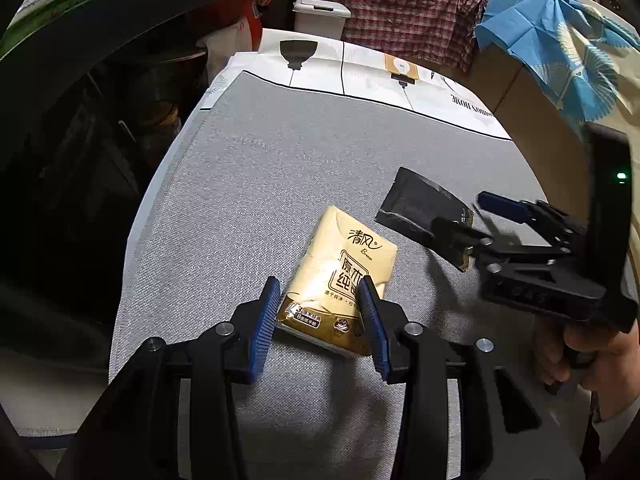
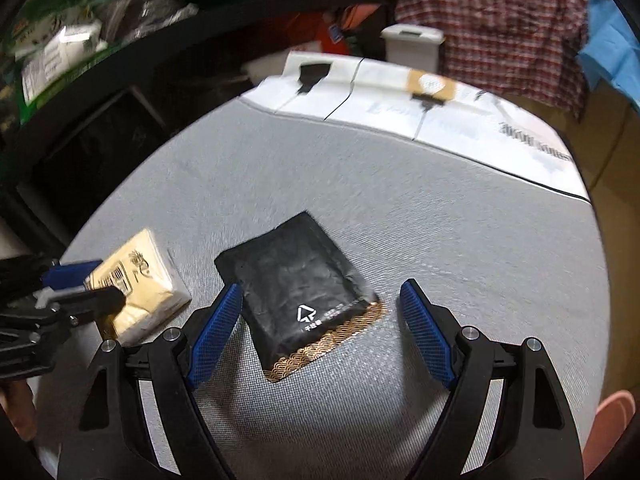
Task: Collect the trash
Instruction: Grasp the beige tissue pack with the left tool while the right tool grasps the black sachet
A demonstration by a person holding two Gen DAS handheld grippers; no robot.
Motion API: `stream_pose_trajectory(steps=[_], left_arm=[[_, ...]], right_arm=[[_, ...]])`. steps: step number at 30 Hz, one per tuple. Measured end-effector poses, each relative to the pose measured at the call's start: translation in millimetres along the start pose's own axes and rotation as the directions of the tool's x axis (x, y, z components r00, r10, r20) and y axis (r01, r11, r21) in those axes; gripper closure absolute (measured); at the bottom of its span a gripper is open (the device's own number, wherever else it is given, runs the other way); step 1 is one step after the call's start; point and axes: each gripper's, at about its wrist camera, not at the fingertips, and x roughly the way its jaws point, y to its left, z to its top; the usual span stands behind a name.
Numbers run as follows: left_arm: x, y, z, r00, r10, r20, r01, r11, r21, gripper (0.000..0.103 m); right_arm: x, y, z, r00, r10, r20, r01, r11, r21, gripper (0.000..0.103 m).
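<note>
Grey cloth (image 1: 280, 168) covers the table, and a yellow tissue pack (image 1: 340, 276) lies on it. The left gripper (image 1: 320, 300) has its blue pads on both sides of the pack's near end — squeezing it. Just right of the tissue pack lies a flat black packet (image 2: 296, 280) with a gold edge. The right gripper (image 2: 320, 320) is wide open around that packet — not touching it. Beyond the tissue pack stands a white bin (image 1: 320, 16).

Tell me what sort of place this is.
Probably a cluttered room in a home: a plaid shirt hangs behind the grey tablecloth, a white lidded bin stands beyond it, and packed shelves sit nearby.
</note>
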Motion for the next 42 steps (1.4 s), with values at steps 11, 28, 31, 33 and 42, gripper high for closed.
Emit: stream_pose_trajectory(steps=[11, 28, 31, 33, 42], left_arm=[[2, 0, 1, 1.0, -0.012, -0.005, 0.012, 1.0, -0.006, 0.063], [0, 0, 2, 1.0, -0.006, 0.005, 0.006, 1.0, 0.0, 0.065], [-3, -1, 3, 1.0, -0.003, 0.013, 0.003, 1.0, 0.004, 0.066], [-4, -1, 3, 1.0, 0.0, 0.019, 0.0, 1.0, 0.005, 0.068], [-14, -8, -1, 0.999, -0.008, 0.032, 0.007, 0.999, 0.044, 0.079]], right_arm=[[9, 15, -2, 0.999, -0.009, -0.049, 0.003, 0.993, -0.118, 0.018], [-14, 14, -16, 1.0, -0.022, -0.004, 0.021, 0.99, -0.141, 0.053], [-25, 10, -15, 1.0, -0.026, 0.008, 0.027, 0.993, -0.119, 0.053], [-35, 6, -15, 0.999, -0.029, 0.018, 0.031, 0.994, -0.101, 0.053], [-104, -8, -15, 0.997, -0.03, 0.077, 0.031, 0.999, -0.017, 0.053]])
